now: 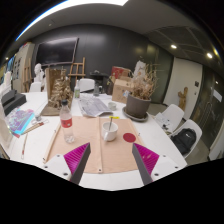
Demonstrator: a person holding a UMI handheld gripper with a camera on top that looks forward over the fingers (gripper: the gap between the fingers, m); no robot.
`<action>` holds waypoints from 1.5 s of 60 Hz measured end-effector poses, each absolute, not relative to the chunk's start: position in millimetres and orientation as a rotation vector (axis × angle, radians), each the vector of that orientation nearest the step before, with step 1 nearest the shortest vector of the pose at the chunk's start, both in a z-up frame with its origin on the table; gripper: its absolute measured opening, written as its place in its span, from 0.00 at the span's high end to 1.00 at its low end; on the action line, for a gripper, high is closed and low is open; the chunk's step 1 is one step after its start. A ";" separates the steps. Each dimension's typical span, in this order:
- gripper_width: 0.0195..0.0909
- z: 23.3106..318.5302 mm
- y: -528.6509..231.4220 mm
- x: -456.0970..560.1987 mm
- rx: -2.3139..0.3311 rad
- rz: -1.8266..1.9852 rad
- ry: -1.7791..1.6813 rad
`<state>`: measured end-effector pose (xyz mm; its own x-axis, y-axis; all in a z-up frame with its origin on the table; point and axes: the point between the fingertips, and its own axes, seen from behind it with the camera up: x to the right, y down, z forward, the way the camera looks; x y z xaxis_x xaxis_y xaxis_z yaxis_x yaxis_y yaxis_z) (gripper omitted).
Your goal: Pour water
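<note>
Tool (110, 158) open, empty, fingers spread. Water bottle (67, 124) stands upright ahead and left of the fingers; glass (108, 128) just ahead, on surface (40, 165).

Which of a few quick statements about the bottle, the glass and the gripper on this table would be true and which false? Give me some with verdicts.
1. The water bottle stands upright on the table. True.
2. The gripper is shut on the bottle. False: its fingers are open and hold nothing; the bottle stands beyond the left finger.
3. A clear glass stands ahead of the fingers, to the right of the bottle. True.
4. The small red cap sits on top of the bottle. False: it lies on the round mat, right of the glass.
5. A potted plant stands farther back on the table. True.
</note>
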<state>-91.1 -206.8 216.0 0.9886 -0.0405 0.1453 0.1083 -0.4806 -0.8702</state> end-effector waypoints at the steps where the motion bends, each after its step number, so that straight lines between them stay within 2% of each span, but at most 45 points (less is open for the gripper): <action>1: 0.07 214.0 -204.2 -103.0 -2.064 -0.168 -0.054; 18: 0.07 163.9 -145.8 -266.2 -2.012 -0.003 -0.157; 36: 0.09 92.8 -19.2 -299.6 -1.993 0.023 -0.092; 40: 0.17 77.9 1.5 -300.6 -2.002 0.032 -0.077; 42: 0.25 73.7 10.6 -299.5 -1.996 0.029 -0.071; 46: 0.51 66.1 22.5 -301.3 -1.993 0.039 -0.063; 47: 0.60 66.8 24.5 -302.7 -1.987 0.048 -0.061; 48: 0.63 67.2 25.9 -301.4 -1.983 0.047 -0.054; 49: 0.64 67.2 26.7 -300.9 -1.983 0.048 -0.048; 57: 0.86 67.1 28.1 -307.1 -1.985 0.088 -0.060; 61: 0.94 66.1 27.7 -310.3 -1.986 0.108 -0.066; 67: 0.95 67.7 24.4 -313.6 -1.999 0.125 -0.075; 72: 0.95 83.7 24.6 -316.1 -1.996 0.179 -0.044; 80: 0.95 132.8 29.1 -319.8 -1.952 0.411 0.116; 90: 0.96 200.5 42.9 -309.3 -1.836 0.872 0.513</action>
